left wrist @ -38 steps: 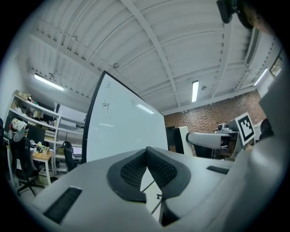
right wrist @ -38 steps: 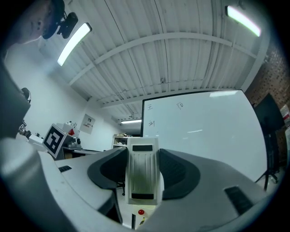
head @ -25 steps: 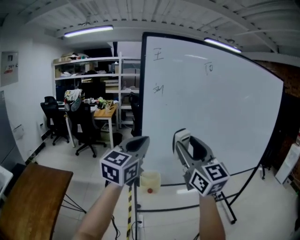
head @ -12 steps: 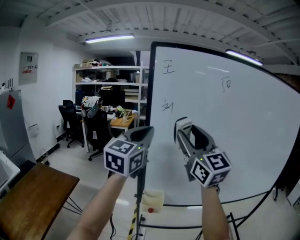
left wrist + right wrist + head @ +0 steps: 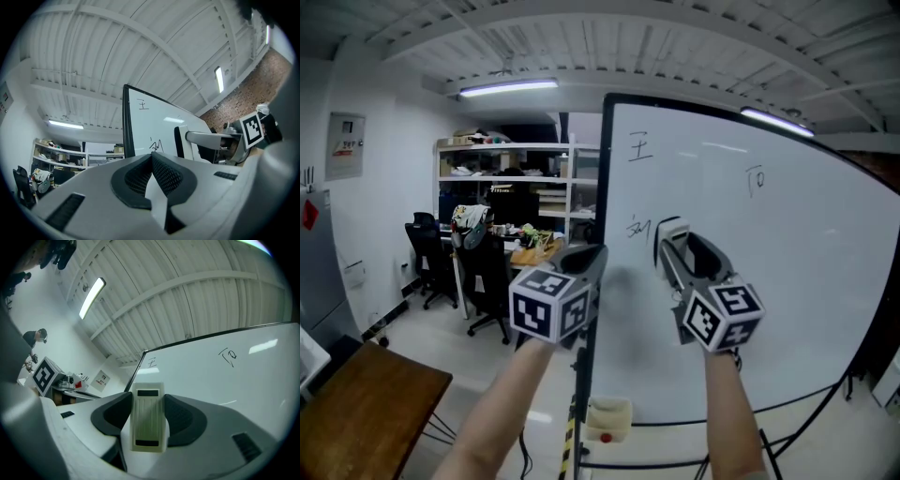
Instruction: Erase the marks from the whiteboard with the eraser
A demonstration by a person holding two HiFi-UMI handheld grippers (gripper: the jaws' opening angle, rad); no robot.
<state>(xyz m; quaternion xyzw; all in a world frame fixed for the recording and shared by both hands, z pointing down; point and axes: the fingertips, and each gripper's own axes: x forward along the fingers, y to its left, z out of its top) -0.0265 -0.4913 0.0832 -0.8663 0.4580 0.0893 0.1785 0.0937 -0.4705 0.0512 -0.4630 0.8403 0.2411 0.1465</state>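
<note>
The whiteboard [image 5: 787, 309] stands upright ahead, with three black marks: one top left [image 5: 640, 145], one at mid left [image 5: 637, 227], one upper right [image 5: 756, 180]. My right gripper [image 5: 675, 246] is shut on a white eraser [image 5: 669, 232], held just right of the mid-left mark; whether it touches the board cannot be told. The right gripper view shows the eraser [image 5: 148, 417] clamped between the pads, pointing at the board [image 5: 220, 385]. My left gripper [image 5: 589, 258] is shut on nothing, by the board's left frame. In the left gripper view its jaws [image 5: 151, 164] are closed.
A small tray [image 5: 607, 417] with a red item hangs on the board's stand below. A wooden table [image 5: 356, 403] sits at the lower left. Office chairs [image 5: 483, 272], a desk and shelves [image 5: 502, 178] fill the back left.
Both grippers have risen in front of the board. The right gripper carried the eraser up beside the mid-left mark. The head view tilted upward.
</note>
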